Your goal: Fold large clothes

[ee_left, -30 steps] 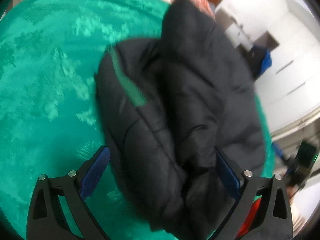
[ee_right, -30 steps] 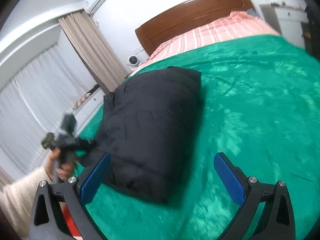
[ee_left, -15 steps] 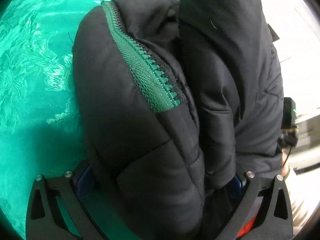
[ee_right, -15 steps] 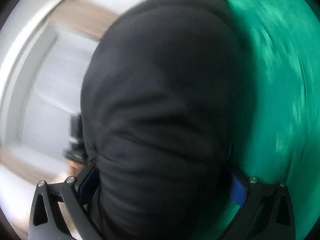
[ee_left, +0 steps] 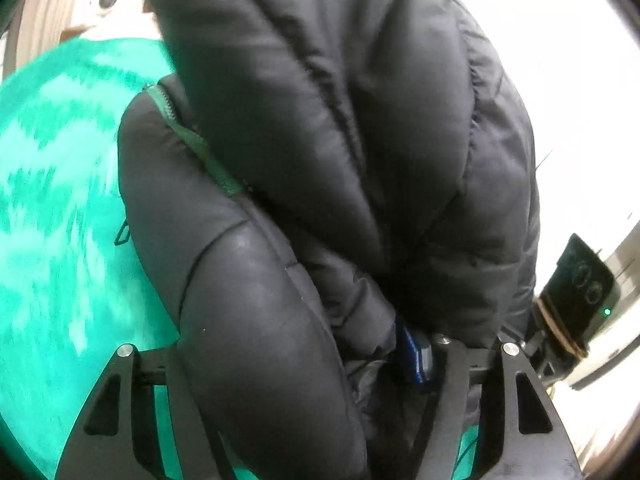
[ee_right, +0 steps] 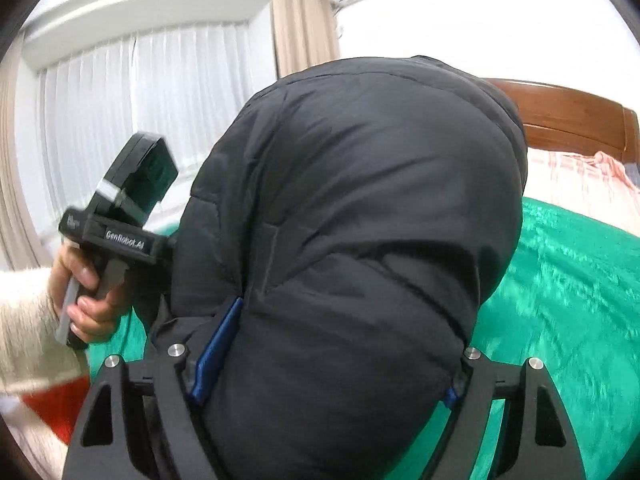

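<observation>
Both tools closing on the folded black puffer jacket: left tool, right tool pads pressing. Bundle lifting off green bedspread. Next: carry level, keep squeeze.

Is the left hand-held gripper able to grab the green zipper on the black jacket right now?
Probably not: the left hand-held gripper is closing on the jacket bundle, and the zipper lies farther up, half tucked in a fold.
</observation>
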The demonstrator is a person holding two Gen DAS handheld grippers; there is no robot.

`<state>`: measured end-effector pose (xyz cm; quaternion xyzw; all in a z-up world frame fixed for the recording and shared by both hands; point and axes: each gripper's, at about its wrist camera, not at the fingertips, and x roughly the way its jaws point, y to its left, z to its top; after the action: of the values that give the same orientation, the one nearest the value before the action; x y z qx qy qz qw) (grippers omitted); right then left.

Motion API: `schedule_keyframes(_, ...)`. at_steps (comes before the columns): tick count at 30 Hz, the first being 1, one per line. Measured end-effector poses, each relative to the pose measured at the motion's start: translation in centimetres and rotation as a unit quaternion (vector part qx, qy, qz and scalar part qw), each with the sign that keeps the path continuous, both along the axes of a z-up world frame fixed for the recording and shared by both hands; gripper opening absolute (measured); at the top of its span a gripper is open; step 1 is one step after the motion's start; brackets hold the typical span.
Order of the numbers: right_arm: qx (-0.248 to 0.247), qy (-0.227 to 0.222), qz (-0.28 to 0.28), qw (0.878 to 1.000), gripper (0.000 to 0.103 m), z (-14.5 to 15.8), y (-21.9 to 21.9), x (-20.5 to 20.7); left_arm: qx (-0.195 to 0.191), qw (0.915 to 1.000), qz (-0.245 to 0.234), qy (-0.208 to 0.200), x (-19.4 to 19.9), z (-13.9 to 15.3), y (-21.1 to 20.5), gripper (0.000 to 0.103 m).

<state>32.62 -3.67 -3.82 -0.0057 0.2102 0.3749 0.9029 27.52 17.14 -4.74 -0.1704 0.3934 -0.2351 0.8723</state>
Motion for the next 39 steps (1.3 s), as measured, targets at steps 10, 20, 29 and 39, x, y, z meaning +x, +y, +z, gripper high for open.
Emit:
schedule_keyframes(10, -0.036, 0.150, -0.175, 0.972, 0.103, -3.5, -7.3, 8.7, 0.098, 0.9874, 0.102, 0.071, 6.7, -5.9, -1.8, 0.098)
schedule_keyframes(20, -0.119, -0.018, -0.260, 0.958, 0.103, 0.3, -9.7, -6.6, 0.227, 0.9400, 0.208, -0.147, -7.0, 4.0, -6.0, 0.103)
schedule_keyframes(29, -0.073, 0.017, -0.274, 0.959, 0.103, 3.0, -10.9, -12.8, 0.300, 0.9034, 0.230, -0.202, -14.2, 5.6, -8.3, 0.103)
schedule_keyframes(39, -0.079, 0.009, -0.284, 0.956, 0.103, 4.3, -9.4, -17.1, 0.308, 0.9024, 0.217, -0.210, -18.5, 6.8, -10.2, 0.103)
